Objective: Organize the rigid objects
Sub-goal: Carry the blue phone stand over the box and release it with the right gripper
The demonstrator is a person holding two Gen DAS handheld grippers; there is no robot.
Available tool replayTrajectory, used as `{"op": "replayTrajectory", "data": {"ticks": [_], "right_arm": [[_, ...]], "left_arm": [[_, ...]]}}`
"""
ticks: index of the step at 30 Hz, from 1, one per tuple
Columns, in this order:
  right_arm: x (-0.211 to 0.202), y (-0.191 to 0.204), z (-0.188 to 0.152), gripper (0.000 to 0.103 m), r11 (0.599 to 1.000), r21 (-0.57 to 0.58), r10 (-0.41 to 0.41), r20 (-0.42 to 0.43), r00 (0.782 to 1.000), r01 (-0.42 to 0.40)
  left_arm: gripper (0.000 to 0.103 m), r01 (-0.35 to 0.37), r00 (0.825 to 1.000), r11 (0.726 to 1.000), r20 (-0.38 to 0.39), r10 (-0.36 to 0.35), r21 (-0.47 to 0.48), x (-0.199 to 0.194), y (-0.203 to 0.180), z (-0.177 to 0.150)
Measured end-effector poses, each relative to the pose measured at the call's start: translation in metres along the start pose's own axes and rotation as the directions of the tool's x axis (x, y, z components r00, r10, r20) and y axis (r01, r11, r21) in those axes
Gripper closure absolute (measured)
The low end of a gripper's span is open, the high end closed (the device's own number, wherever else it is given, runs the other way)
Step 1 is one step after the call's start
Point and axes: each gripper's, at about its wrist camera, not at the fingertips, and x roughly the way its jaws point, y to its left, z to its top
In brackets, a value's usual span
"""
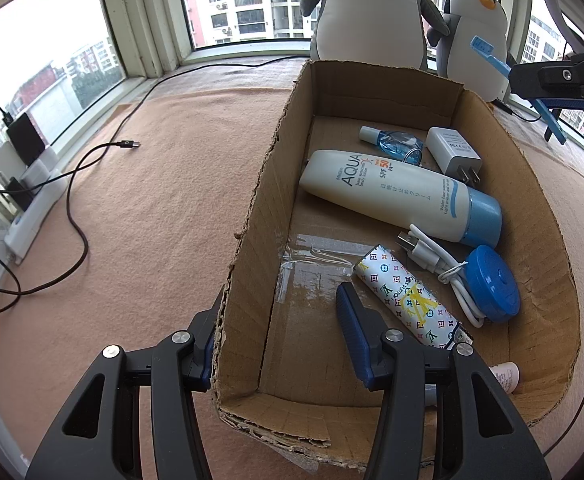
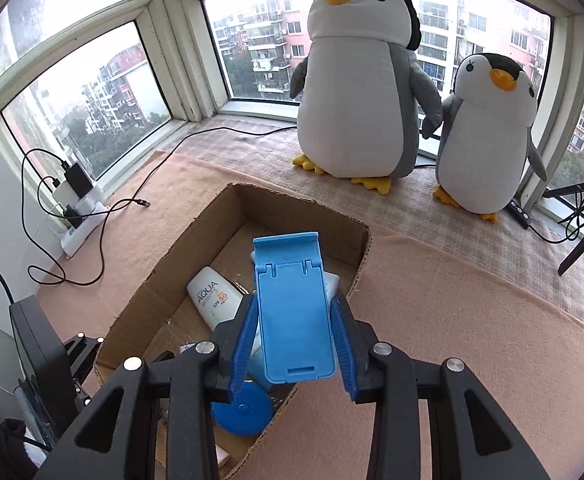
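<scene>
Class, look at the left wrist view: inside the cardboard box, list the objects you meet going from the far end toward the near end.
Small blue bottle → white charger plug → sunscreen tube → white cable → patterned stick.

The open cardboard box [image 1: 252, 248] stands on the pink cloth, and inside it lie a white AQUA sunscreen tube [image 1: 396, 196] with a blue cap, a small blue bottle [image 1: 392, 144], a white charger plug [image 1: 454, 154], a patterned white case [image 1: 408, 300], a coiled white cable [image 1: 440, 264] and a round blue container [image 1: 492, 284]. A flat blue plastic phone stand [image 2: 294, 312] is above the box, folded, its hinged end pointing away.
</scene>
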Motion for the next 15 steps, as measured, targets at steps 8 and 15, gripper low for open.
{"op": "replayTrajectory", "data": {"ticks": [8,15], "right_arm": [[0.030,0.026,-0.001,0.069,1.000,-0.020,0.019,-0.045,0.999,-0.020],[0.047,0.032,0.003,0.069,0.999,-0.032,-0.002,-0.067,0.998,0.000]], "left_arm": [[0.053,0.000,1.000,1.000,0.000,0.000,-0.001,0.000,0.000,0.000],[0.053,0.000,1.000,1.000,0.000,0.000,0.000,0.000,0.000,0.000]]}}
